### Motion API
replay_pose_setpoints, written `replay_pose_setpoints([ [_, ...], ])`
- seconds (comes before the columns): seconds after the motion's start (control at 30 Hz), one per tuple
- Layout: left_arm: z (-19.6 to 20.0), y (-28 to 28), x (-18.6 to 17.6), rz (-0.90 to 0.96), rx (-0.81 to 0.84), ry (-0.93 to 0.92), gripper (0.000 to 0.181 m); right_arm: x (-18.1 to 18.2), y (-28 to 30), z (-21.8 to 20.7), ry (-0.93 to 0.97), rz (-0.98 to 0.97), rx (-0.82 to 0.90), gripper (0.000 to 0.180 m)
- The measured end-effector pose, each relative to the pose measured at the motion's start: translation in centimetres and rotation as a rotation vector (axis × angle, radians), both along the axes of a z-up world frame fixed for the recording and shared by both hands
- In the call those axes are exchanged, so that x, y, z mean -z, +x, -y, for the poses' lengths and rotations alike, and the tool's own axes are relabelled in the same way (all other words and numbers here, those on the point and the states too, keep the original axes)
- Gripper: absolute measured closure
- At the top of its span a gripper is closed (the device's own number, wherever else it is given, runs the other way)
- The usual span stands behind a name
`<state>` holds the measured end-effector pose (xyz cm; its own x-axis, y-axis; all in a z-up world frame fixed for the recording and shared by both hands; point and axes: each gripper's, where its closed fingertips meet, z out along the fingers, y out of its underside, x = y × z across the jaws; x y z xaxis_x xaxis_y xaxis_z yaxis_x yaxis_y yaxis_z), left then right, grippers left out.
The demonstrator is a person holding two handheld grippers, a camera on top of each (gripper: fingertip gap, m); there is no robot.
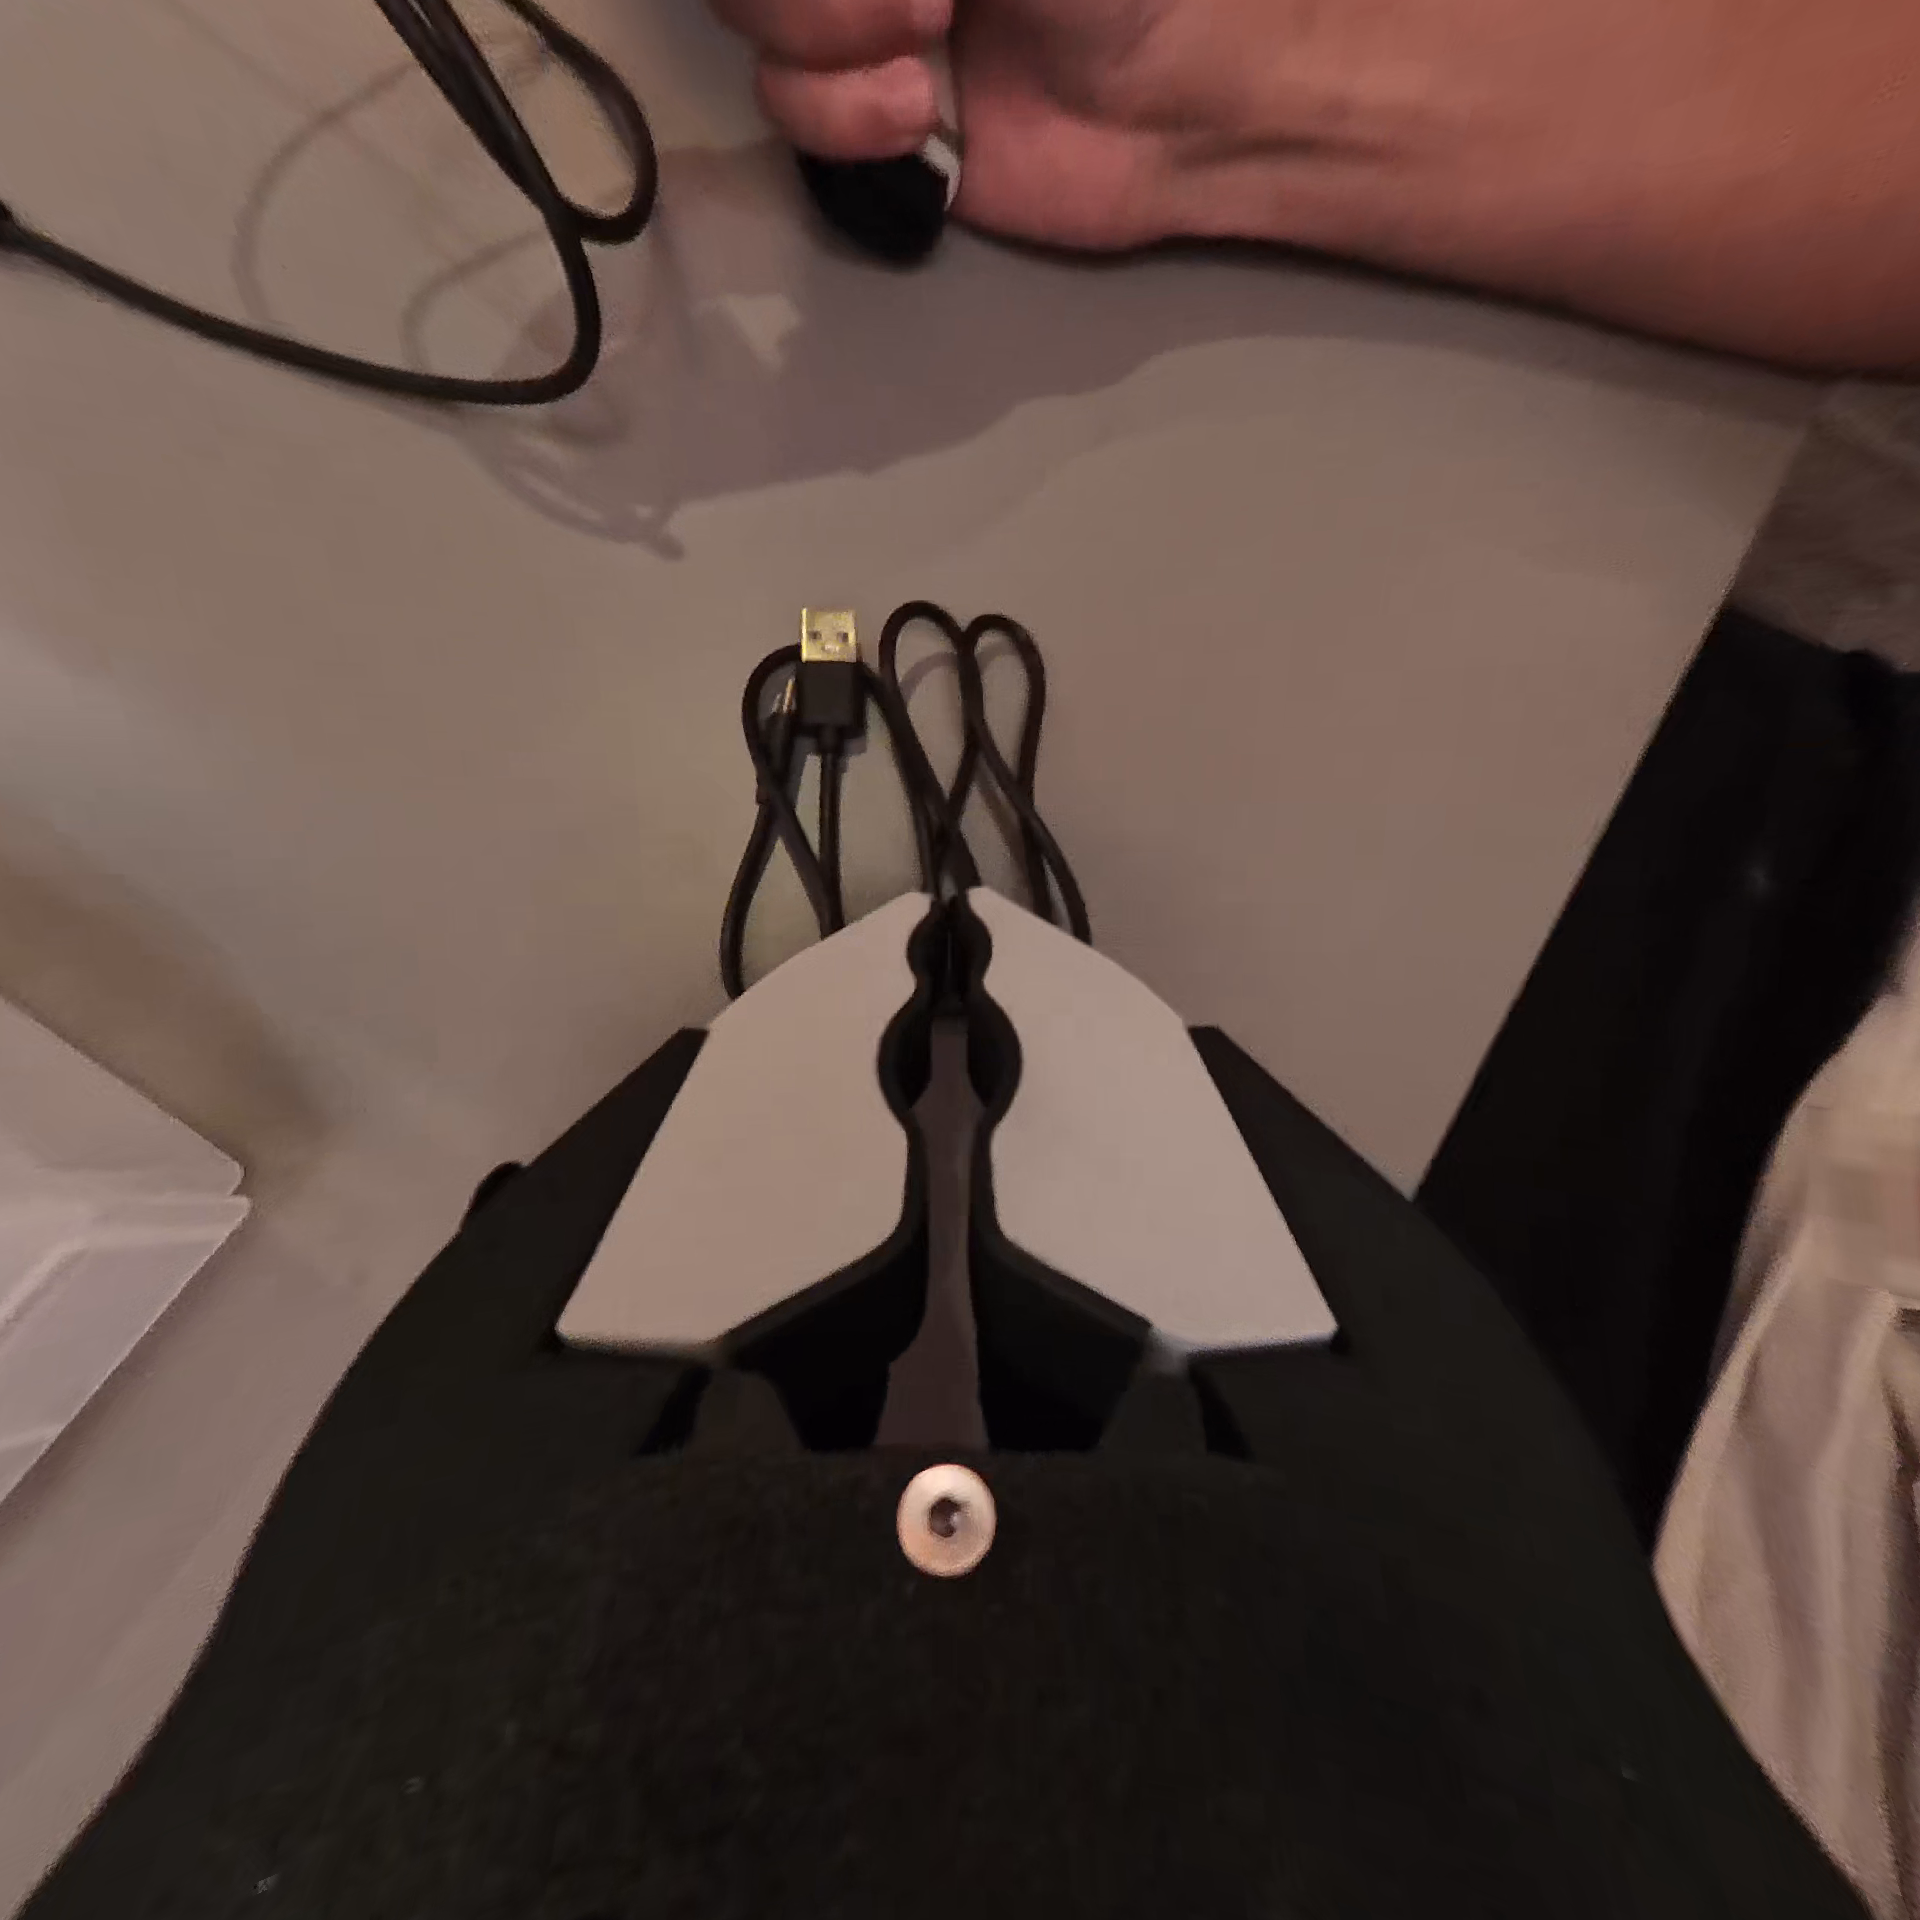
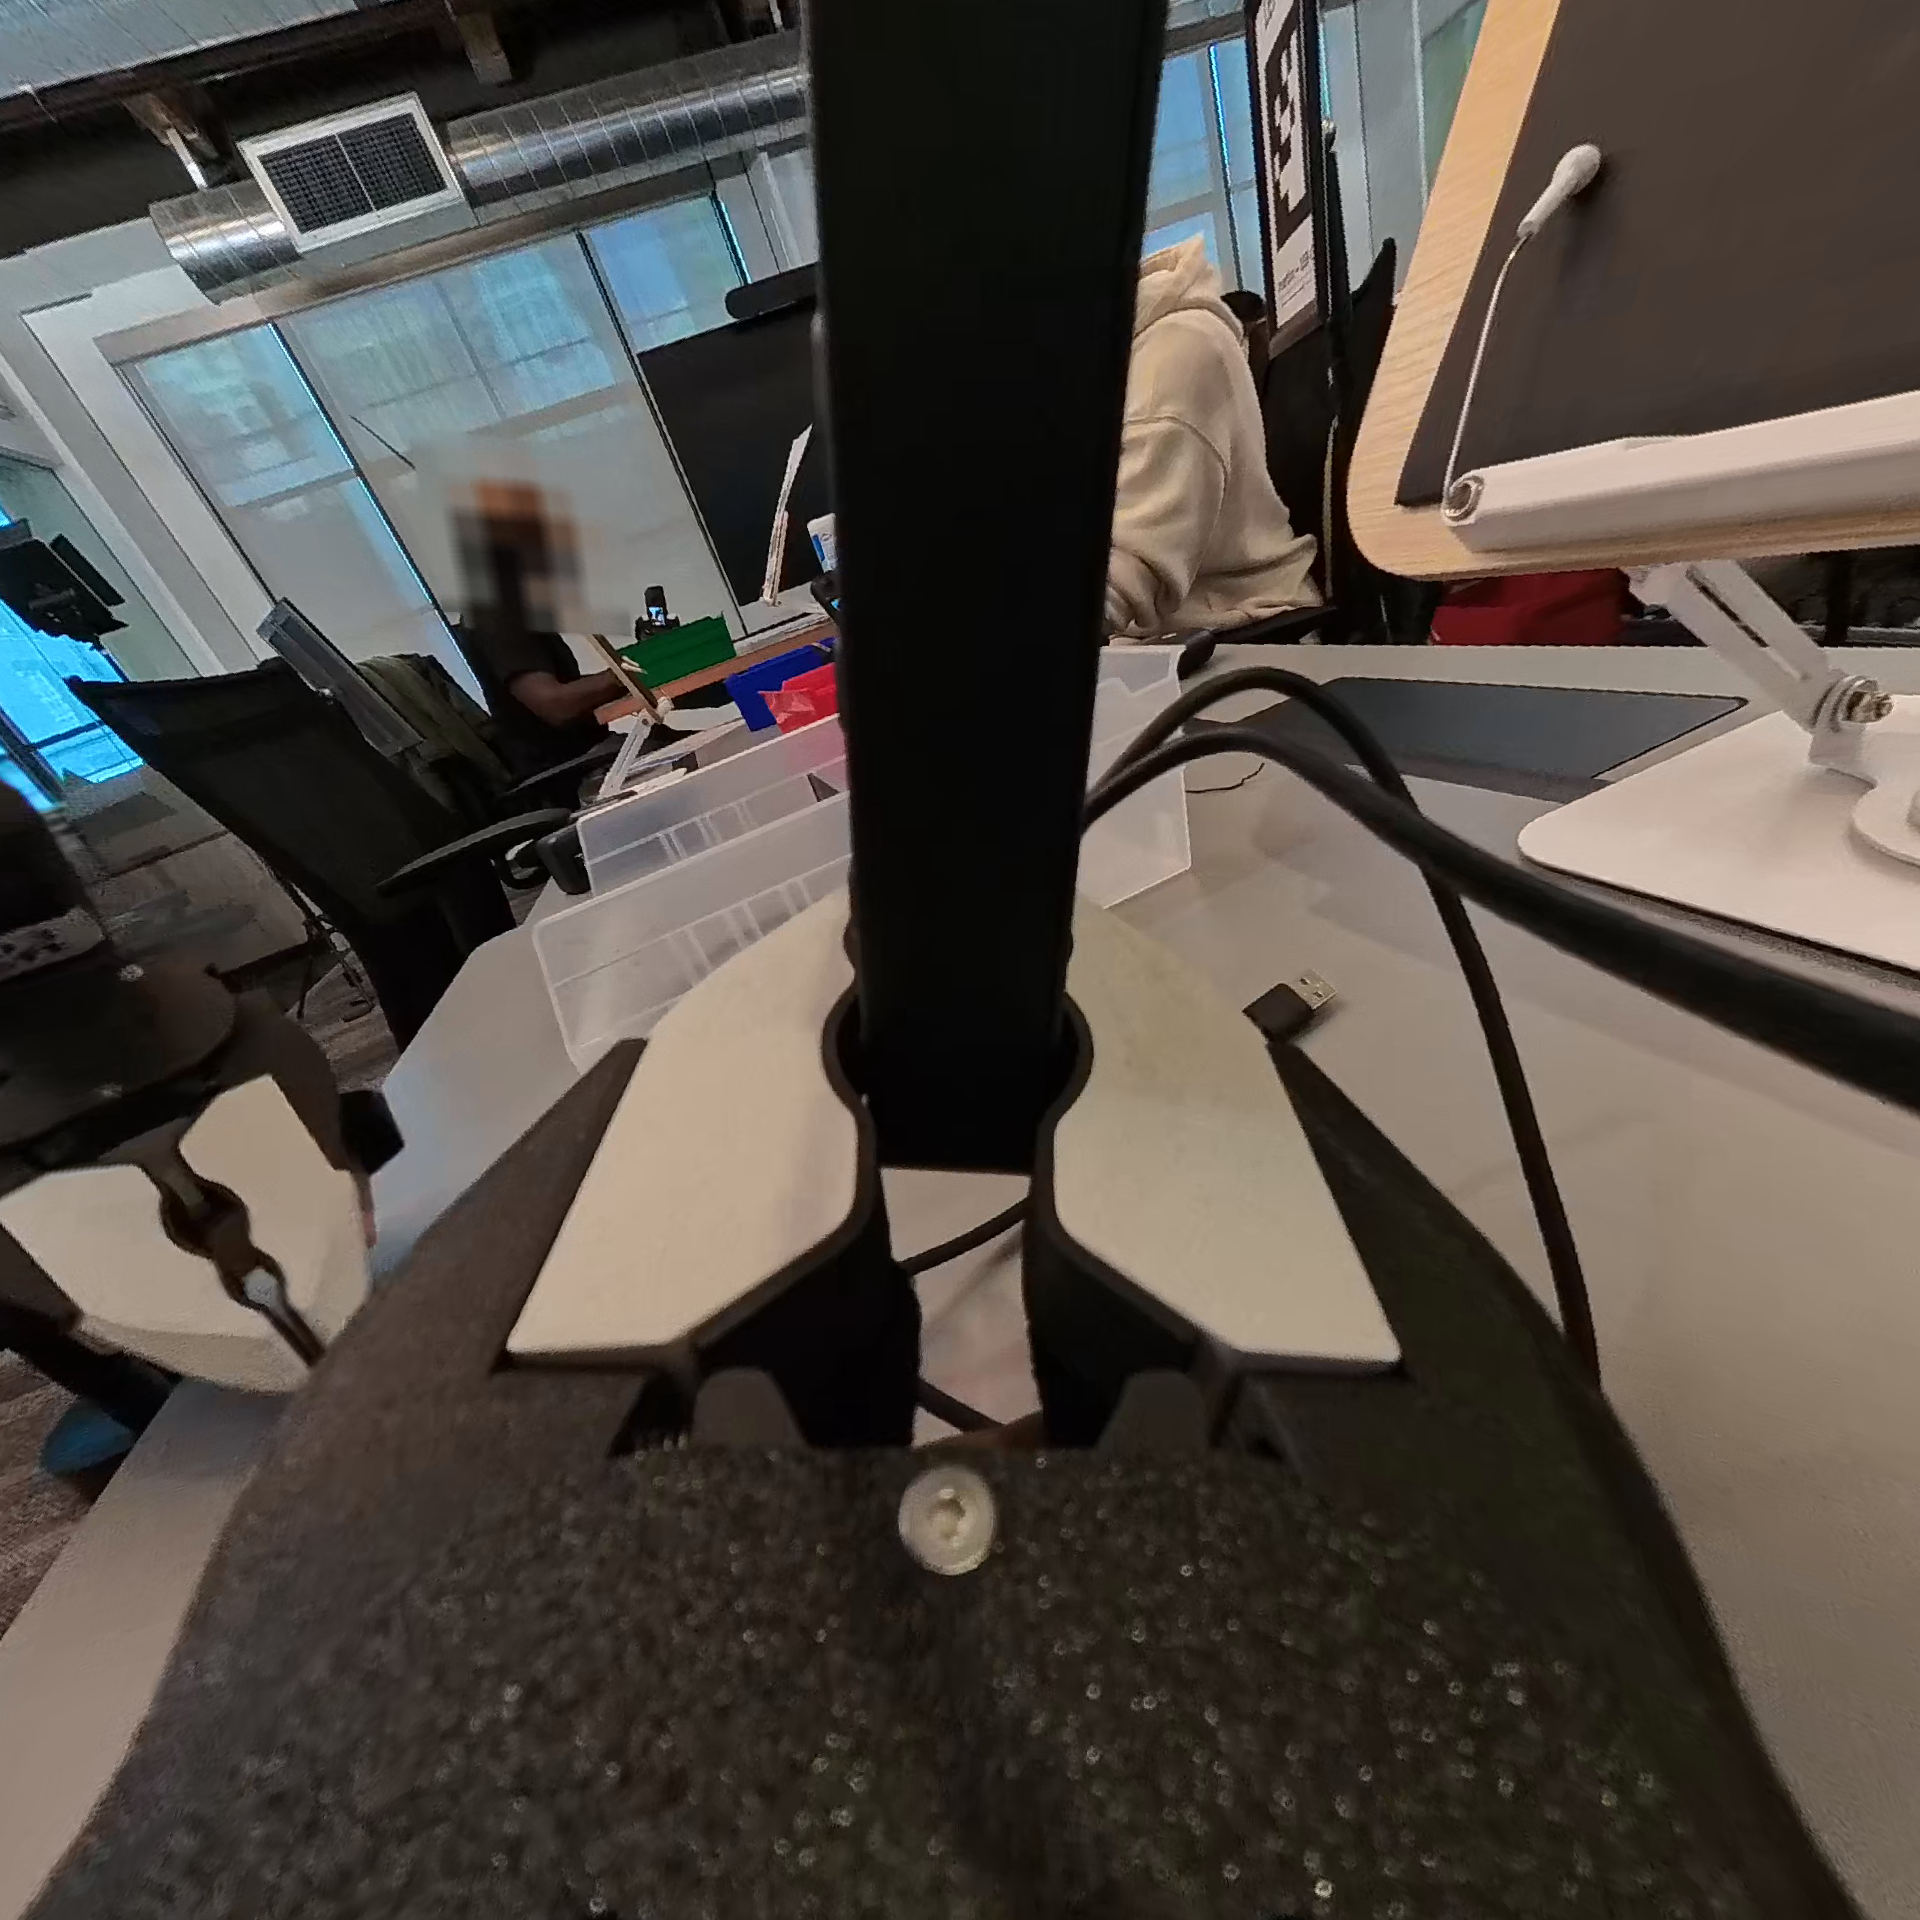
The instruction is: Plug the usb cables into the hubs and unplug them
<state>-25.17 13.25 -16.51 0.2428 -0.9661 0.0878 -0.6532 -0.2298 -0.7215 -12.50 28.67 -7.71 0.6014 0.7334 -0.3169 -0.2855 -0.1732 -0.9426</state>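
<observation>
**Over the grey surface, both grips full**

On the grey surface [image 1: 1299,644], my left hand-held gripper [image 1: 948,914] pinches a coiled black USB cable [image 1: 831,717], gold plug pointing away. My right hand-held gripper [image 2: 961,1049] clamps an upright black USB hub [image 2: 977,520], blocking the view ahead. Loose black cables [image 2: 1475,894], a stray USB plug [image 2: 1291,1004], clear bins [image 2: 717,883] and a white stand [image 2: 1725,831] crowd around.

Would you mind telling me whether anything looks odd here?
Yes: the left claw pinches the bundled cable mid-loop, not by its gold plug, and the right claw holds the black hub upright.
</observation>
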Motion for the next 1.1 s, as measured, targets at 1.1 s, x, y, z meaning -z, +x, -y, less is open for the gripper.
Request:
replay_pose_setpoints([
  [1.1, -3.3, 2.3, 2.5, -0.209, 0.044, 0.309, 0.168, 0.1, -0.1, 0.0, -0.026, -0.024, -0.035, 0.153],
])
